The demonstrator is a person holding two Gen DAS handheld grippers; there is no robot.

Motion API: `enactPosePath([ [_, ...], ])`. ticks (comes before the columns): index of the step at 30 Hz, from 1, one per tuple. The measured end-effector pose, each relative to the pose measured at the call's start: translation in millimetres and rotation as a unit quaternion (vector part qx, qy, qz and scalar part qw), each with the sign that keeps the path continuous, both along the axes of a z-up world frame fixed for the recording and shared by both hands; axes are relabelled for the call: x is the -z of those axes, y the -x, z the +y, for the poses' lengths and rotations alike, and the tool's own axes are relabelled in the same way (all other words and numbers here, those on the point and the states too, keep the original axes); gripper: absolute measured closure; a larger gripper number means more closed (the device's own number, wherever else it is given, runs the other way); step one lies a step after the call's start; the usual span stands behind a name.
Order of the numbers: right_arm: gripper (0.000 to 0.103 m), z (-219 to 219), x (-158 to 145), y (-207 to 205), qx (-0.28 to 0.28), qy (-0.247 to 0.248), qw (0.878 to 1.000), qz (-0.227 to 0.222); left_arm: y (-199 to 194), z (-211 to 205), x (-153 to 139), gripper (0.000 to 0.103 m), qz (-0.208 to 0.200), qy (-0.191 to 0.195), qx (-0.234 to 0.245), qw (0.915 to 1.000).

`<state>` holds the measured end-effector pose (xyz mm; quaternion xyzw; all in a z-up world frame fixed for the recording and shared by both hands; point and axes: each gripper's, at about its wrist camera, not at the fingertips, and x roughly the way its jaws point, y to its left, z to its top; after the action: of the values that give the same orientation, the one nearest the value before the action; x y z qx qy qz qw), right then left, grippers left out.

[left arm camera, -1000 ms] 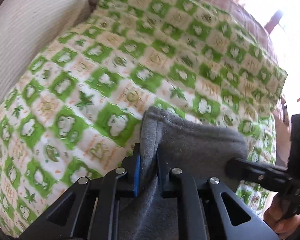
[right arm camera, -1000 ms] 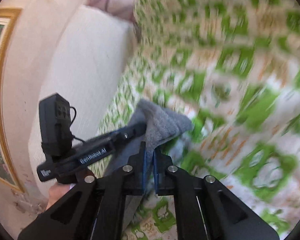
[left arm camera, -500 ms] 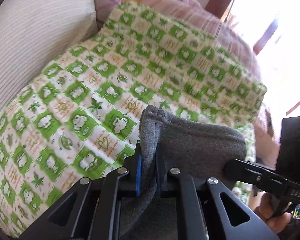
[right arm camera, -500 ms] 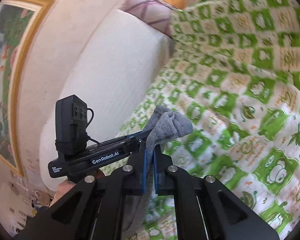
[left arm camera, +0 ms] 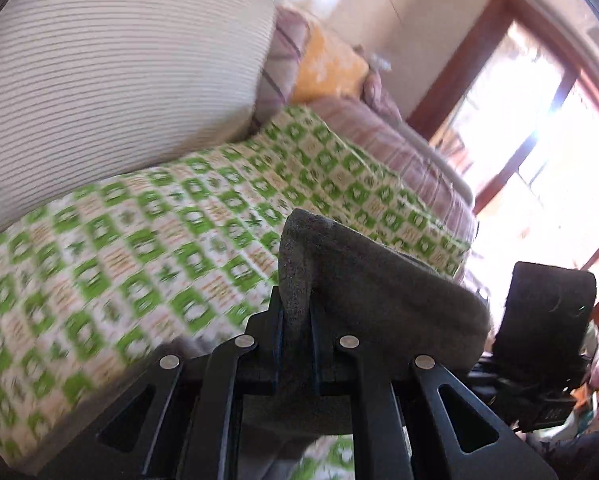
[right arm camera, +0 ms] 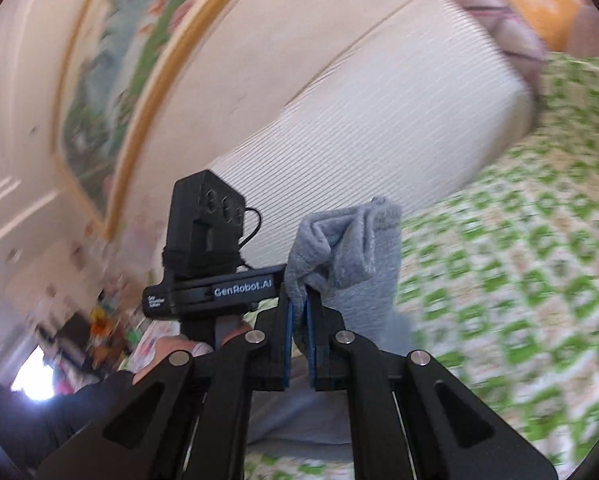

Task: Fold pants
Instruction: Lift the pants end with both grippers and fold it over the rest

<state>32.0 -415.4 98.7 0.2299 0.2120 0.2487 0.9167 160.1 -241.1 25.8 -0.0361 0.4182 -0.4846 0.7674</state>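
Note:
The grey fleece pants [left arm camera: 363,284] are pinched at one corner by my left gripper [left arm camera: 295,320], which is shut on them, lifted above the bed. The edge of the cloth stretches right toward the other gripper's body [left arm camera: 547,320]. In the right wrist view my right gripper [right arm camera: 299,320] is shut on a bunched corner of the same pants [right arm camera: 347,252]. The left gripper's body [right arm camera: 219,272] shows just to its left, held by a hand. The rest of the pants hangs below, mostly hidden by the fingers.
A bed with a green and white checked sheet [left arm camera: 159,232] lies below. A white ribbed cushion [left arm camera: 111,80] stands at its head, with striped and orange pillows [left arm camera: 327,68] beyond. A window [left arm camera: 547,128] is at the right. A framed picture [right arm camera: 111,80] hangs on the wall.
Both grippers have risen and tilted up with the pants still held. The views now show the cushion, wall and window instead of mostly sheet.

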Motion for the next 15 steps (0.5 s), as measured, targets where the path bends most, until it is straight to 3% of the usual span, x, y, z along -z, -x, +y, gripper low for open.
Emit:
enactPosePath([
  [7,0.096,76,32,-11,-0.079,0.006,0.996,0.042,12,93,33,0.094,0.046,0.033,-0.086,0.9946],
  [15,0.096,145,79,-29,-0.135,0.023,0.986,0.098,15,170,80,0.094,0.100,0.059,-0.169,0.9787],
])
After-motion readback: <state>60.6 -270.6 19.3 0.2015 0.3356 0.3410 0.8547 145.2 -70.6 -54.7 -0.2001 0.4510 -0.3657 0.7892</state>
